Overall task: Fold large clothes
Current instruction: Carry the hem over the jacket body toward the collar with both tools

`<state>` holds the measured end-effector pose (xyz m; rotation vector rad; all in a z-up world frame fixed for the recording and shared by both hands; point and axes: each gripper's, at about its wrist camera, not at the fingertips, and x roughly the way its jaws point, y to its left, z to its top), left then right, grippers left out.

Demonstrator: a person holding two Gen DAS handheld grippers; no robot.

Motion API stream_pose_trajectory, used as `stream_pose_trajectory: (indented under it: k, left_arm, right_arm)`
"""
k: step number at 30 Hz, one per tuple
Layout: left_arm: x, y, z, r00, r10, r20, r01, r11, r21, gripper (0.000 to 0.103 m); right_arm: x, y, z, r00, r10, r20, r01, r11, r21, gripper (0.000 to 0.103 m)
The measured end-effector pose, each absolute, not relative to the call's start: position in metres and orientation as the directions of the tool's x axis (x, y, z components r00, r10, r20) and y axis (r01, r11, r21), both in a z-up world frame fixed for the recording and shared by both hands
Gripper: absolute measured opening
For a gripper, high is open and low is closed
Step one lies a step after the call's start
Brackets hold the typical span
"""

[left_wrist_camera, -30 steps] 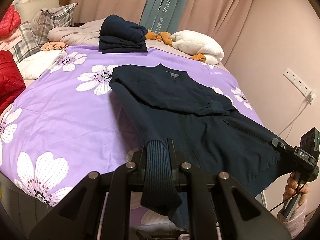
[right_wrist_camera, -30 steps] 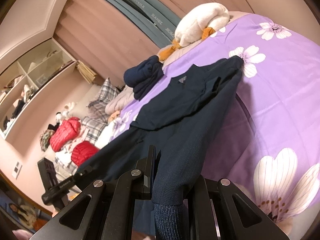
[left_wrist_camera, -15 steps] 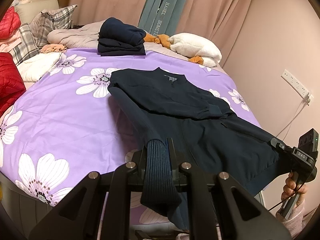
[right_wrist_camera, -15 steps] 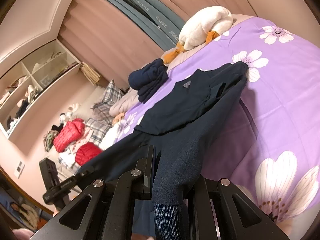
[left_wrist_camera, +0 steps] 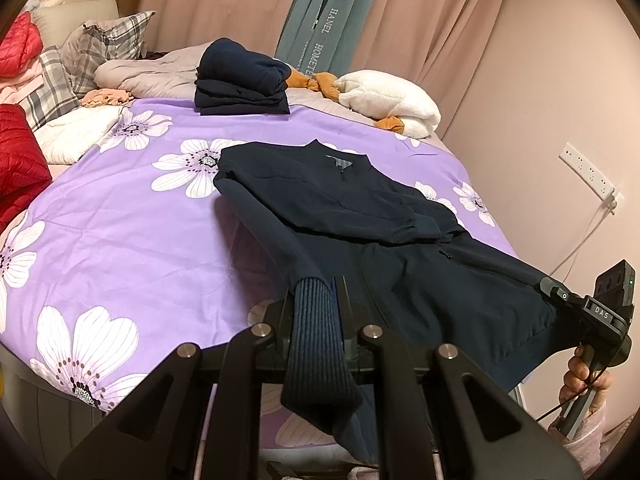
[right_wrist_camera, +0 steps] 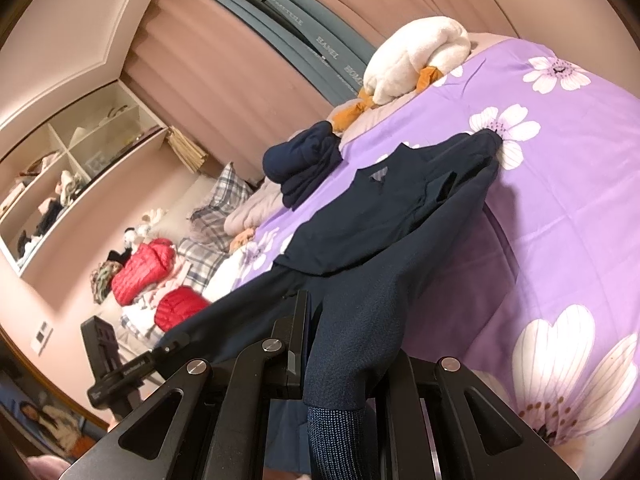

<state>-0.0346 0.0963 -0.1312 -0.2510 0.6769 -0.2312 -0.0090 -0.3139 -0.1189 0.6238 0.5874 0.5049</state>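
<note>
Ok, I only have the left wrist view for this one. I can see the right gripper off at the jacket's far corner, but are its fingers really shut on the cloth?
Observer: Yes. In the right wrist view the right gripper has the jacket pinched between its fingers, and a ribbed band hangs out below them.
Operator: Does that side lie flat on the bed?
Observer: No. It is raised off the bedspread, with a shadow under it.
Operator: What is above the red coats?
Observer: Above the red coats there are wall shelves with odds and ends on them.
</note>
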Motion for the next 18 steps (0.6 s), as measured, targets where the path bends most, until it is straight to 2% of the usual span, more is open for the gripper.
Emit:
stream_pose_trajectory:
  k: [18]
  left_arm:
    - [-0.048, 0.095, -0.114, 0.775, -0.319, -0.546, 0.148, 0.931, -0.333, 0.013]
  right_arm:
    - [-0.012, -0.319, -0.112, 0.729, 0.607, -0.316, -0.293, 0.695, 0.657, 0.014]
